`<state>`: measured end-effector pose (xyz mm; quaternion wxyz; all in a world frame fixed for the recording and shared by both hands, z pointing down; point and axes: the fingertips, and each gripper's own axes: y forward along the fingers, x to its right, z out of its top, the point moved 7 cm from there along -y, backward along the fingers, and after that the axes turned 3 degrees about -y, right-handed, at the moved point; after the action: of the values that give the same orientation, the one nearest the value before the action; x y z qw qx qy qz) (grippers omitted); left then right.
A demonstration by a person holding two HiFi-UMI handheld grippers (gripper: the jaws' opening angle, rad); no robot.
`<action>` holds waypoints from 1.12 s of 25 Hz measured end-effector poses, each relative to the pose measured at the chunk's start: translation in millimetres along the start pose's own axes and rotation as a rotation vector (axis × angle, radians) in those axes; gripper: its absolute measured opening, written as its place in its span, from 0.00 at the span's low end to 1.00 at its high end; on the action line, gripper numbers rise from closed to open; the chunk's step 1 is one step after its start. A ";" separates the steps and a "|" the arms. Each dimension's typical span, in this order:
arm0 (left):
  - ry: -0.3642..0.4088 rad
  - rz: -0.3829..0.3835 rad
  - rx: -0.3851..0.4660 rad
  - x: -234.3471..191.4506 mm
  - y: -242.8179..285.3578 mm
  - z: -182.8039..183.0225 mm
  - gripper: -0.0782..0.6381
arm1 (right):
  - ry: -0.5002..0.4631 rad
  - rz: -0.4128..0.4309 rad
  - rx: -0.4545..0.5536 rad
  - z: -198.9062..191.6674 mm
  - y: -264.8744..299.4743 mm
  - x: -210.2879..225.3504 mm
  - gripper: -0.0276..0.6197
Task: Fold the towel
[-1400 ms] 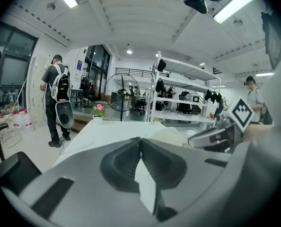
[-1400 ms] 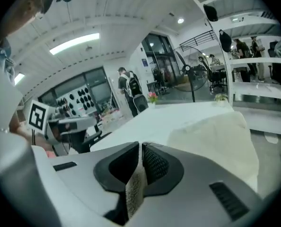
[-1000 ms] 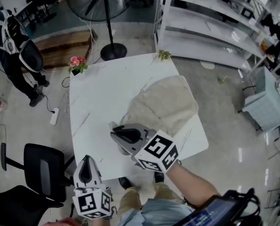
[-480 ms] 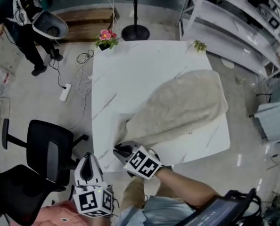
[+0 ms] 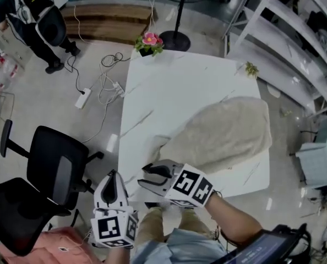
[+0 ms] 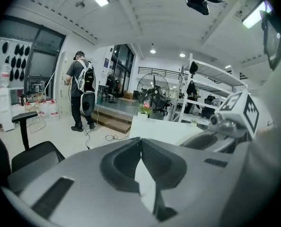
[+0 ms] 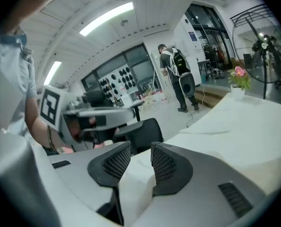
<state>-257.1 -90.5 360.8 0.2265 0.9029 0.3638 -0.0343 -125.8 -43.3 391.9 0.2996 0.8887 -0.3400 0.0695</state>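
Observation:
A beige towel (image 5: 224, 133) lies spread on the white table (image 5: 169, 81), one corner drawn out toward the near left edge (image 5: 159, 143). My right gripper (image 5: 147, 176) hovers over the table's near edge, just short of that corner. Its jaws have just been opening and stand apart in the right gripper view (image 7: 140, 151), with only the pale table surface behind the gap and nothing pressed between the pads. My left gripper (image 5: 112, 185) hangs off the table's near left corner; in the left gripper view (image 6: 140, 143) its jaws meet, holding nothing.
A potted pink flower (image 5: 148, 42) and a small green sprig (image 5: 252, 69) stand at the table's far corners. A black office chair (image 5: 56, 166) is left of me, cables (image 5: 105, 81) lie on the floor, a person with a backpack (image 5: 34, 18) stands far left, shelving (image 5: 295, 32) at right.
The right gripper has come back toward the table's near edge and its jaws now stand apart. The towel lies drawn out longer toward me. The left gripper shifted slightly, still shut.

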 end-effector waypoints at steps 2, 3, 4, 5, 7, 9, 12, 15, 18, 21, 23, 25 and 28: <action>-0.006 0.002 0.010 -3.7 1.5 4.9 0.12 | -0.029 0.026 0.043 23.1 -11.5 4.2 0.27; -0.008 0.004 0.013 -6.2 1.8 7.3 0.12 | -0.052 -0.004 0.048 30.7 -16.4 12.8 0.26; -0.010 0.006 0.017 -9.0 1.6 9.7 0.12 | -0.076 -0.060 0.036 34.5 -20.6 26.8 0.26; -0.012 0.010 0.019 -12.2 1.0 11.7 0.12 | -0.097 -0.129 0.009 34.4 -23.8 45.4 0.26; -0.016 0.022 0.020 -19.4 -1.3 13.5 0.12 | -0.115 -0.258 -0.063 24.5 -27.1 88.6 0.24; -0.018 0.033 0.014 -26.9 -3.4 11.2 0.12 | -0.116 -0.350 -0.124 9.4 -26.0 127.5 0.17; -0.025 0.044 -0.007 -35.1 -5.8 5.9 0.12 | -0.113 -0.393 -0.199 -14.2 -19.9 158.5 0.14; -0.026 0.039 -0.020 -41.4 -4.2 -2.1 0.12 | -0.108 -0.353 -0.243 -27.8 -19.0 160.2 0.19; -0.026 0.036 -0.029 -46.4 0.5 -4.3 0.12 | -0.135 -0.330 -0.310 -40.1 -15.3 159.1 0.21; -0.028 0.034 -0.029 -48.9 4.5 -2.6 0.12 | -0.136 -0.302 -0.383 -53.8 -9.3 159.3 0.25; -0.030 0.033 -0.027 -51.4 7.1 -1.7 0.12 | -0.118 -0.291 -0.404 -55.5 -7.3 157.5 0.24; -0.033 0.033 -0.030 -53.9 9.4 -0.4 0.12 | -0.104 -0.273 -0.417 -54.4 -4.6 155.5 0.17; -0.041 0.035 -0.034 -56.0 10.4 4.2 0.12 | -0.113 -0.288 -0.426 -48.4 -1.5 156.8 0.10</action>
<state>-290.7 -134.8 373.7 0.2499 0.9042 0.3437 -0.0426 -2.0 -102.6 481.7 0.4675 0.8472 -0.2330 -0.0969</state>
